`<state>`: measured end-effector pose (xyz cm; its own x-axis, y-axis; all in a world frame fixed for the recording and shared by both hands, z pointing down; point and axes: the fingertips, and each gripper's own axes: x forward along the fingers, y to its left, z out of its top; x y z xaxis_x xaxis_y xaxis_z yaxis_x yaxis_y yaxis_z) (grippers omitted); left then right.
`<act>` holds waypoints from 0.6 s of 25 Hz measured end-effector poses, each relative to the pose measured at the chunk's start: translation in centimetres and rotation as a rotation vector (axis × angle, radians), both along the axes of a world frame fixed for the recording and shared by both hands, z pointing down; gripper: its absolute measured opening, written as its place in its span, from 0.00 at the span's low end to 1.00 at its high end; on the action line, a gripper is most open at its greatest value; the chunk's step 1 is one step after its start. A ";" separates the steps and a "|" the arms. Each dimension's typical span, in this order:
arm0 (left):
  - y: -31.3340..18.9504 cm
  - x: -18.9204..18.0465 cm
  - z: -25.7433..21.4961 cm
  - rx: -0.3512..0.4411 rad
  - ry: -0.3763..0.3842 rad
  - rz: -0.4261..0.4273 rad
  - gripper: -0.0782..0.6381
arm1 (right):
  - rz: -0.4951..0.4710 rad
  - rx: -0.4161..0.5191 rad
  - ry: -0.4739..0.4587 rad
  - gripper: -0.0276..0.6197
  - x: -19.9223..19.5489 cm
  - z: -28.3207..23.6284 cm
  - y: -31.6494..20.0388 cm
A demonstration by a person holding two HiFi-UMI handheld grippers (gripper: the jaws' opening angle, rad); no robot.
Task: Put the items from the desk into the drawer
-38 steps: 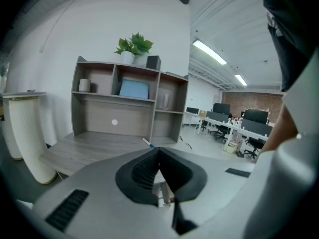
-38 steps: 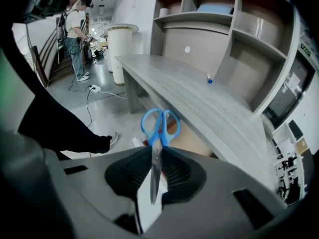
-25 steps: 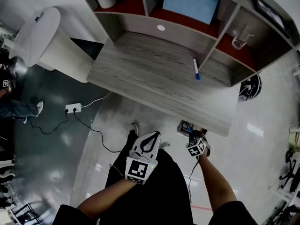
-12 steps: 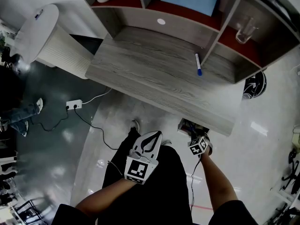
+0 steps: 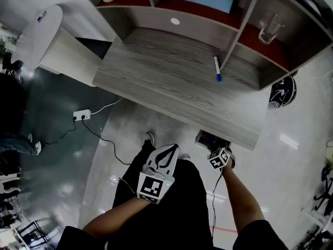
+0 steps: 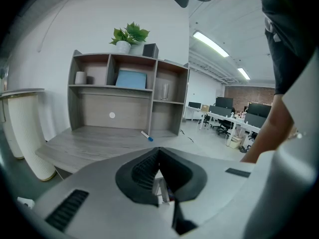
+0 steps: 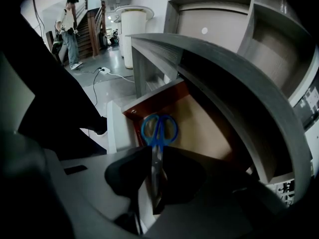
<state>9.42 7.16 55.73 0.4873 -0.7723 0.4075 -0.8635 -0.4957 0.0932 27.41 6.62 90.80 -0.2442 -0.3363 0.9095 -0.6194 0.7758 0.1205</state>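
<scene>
Head view, counter [image 5: 156, 77]: grey wood-grain top with a shelf unit [image 5: 244, 20] standing along its back edge.
Head view, marker [image 5: 217, 69]: white with a blue cap, lying on the counter near the foot of a shelf upright.
Head view, glass [image 5: 268, 27]: clear, upright in a red-floored shelf compartment to the right.
Head view, drawer [image 5: 208, 138]: pulled out below the counter's front edge, on the right.
Head view, right gripper [image 5: 217, 154]: low at the drawer, its marker cube facing up.
Head view, left gripper [image 5: 165, 156]: held in front of the person's body, apart from the counter.
Head view, power strip [image 5: 81, 120]: white, on the floor to the left.

Left gripper view, left gripper [image 6: 158, 156]: jaws together, nothing between them.
Left gripper view, marker [image 6: 146, 136]: on the counter [image 6: 94, 141], well ahead of the jaws.
Left gripper view, potted plant [image 6: 128, 35]: on top of the shelf unit.

Right gripper view, right gripper [image 7: 156, 156]: jaws clamped on the blades of the scissors [image 7: 158, 131].
Right gripper view, scissors: blue handles pointing away from the jaws, over the open drawer [image 7: 209, 133].
Right gripper view, drawer: tan floor, red-brown front rim, under the counter's edge.
Right gripper view, person [image 7: 68, 26]: standing far off in the background.
</scene>
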 end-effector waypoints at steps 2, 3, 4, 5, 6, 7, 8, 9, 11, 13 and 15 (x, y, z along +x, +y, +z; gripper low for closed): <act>0.1 0.1 -0.1 -0.001 -0.006 0.000 0.12 | 0.003 0.015 -0.013 0.16 0.1 -0.3 -0.2; 0.1 0.0 -0.1 -0.003 -0.009 -0.001 0.12 | 0.008 0.022 -0.021 0.16 0.2 -0.5 -0.2; 0.1 0.0 -0.2 -0.005 -0.010 -0.002 0.12 | 0.018 0.025 -0.030 0.16 0.2 -0.7 -0.3; 0.1 -0.1 -0.2 -0.007 -0.011 -0.006 0.12 | 0.031 0.027 -0.039 0.16 0.3 -1.0 -0.3; 0.0 -0.3 -0.3 -0.010 -0.010 -0.010 0.11 | 0.048 0.027 -0.049 0.16 0.3 -1.4 -0.3; 0.0 -0.3 -0.4 -0.013 -0.008 -0.014 0.12 | 0.068 0.026 -0.060 0.16 0.3 -1.9 -0.4; -0.1 -0.4 -0.5 -0.015 -0.007 -0.016 0.11 | 0.093 0.023 -0.072 0.16 0.3 -2.3 -0.4; 0.0 -0.3 -0.6 -0.018 -0.006 -0.017 0.11 | 0.122 0.018 -0.085 0.16 0.5 -2.5 -0.3; 0.1 -0.2 -0.7 -0.022 -0.004 -0.013 0.12 | 0.163 0.012 -0.100 0.16 0.7 -3.1 0.1; 0.2 -0.1 -0.9 -0.025 -0.001 -0.008 0.12 | 0.164 0.023 -0.108 0.16 0.3 -4.0 0.3; 0.1 -0.1 -1.0 -0.026 0.003 -0.003 0.11 | 0.162 0.038 -0.120 0.16 -0.2 -5.0 0.4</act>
<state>9.37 7.30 54.70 0.4860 -0.7629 0.4264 -0.8648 -0.4902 0.1087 27.17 6.99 85.83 -0.2898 -0.4134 0.8632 -0.7473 0.6613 0.0658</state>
